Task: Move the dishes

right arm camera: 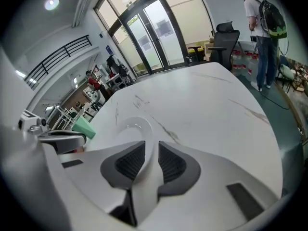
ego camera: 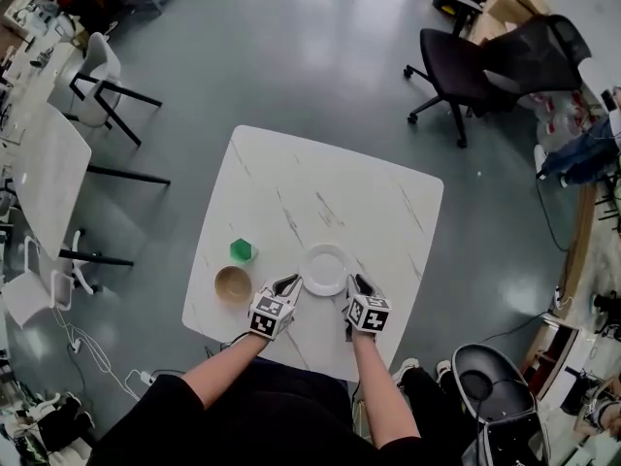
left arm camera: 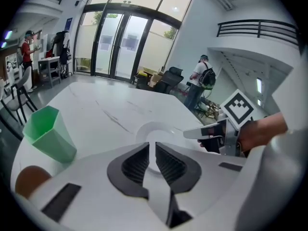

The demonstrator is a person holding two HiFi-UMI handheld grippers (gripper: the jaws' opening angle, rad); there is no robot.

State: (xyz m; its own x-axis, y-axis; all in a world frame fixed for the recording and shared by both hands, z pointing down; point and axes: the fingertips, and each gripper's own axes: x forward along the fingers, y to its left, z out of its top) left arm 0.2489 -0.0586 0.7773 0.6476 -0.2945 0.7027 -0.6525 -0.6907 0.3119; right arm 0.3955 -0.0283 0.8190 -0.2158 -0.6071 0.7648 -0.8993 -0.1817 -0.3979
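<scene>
A white plate (ego camera: 326,269) lies near the front edge of the white marble table (ego camera: 320,192). My left gripper (ego camera: 290,283) pinches the plate's left rim and my right gripper (ego camera: 359,282) pinches its right rim. In the left gripper view the plate (left arm camera: 161,128) runs into the narrow gap of the left gripper (left arm camera: 150,151), and the right gripper (left arm camera: 210,131) shows across it. In the right gripper view the plate (right arm camera: 131,127) enters the right gripper (right arm camera: 151,154) the same way. A green cup (ego camera: 242,250) and a brown bowl (ego camera: 233,283) stand left of the plate.
A black office chair (ego camera: 485,64) stands beyond the table's far right corner. A white chair (ego camera: 97,78) and another white table (ego camera: 47,175) are at the left. A dark round stool (ego camera: 485,384) is at my right. A person with a backpack (right arm camera: 262,20) stands far off.
</scene>
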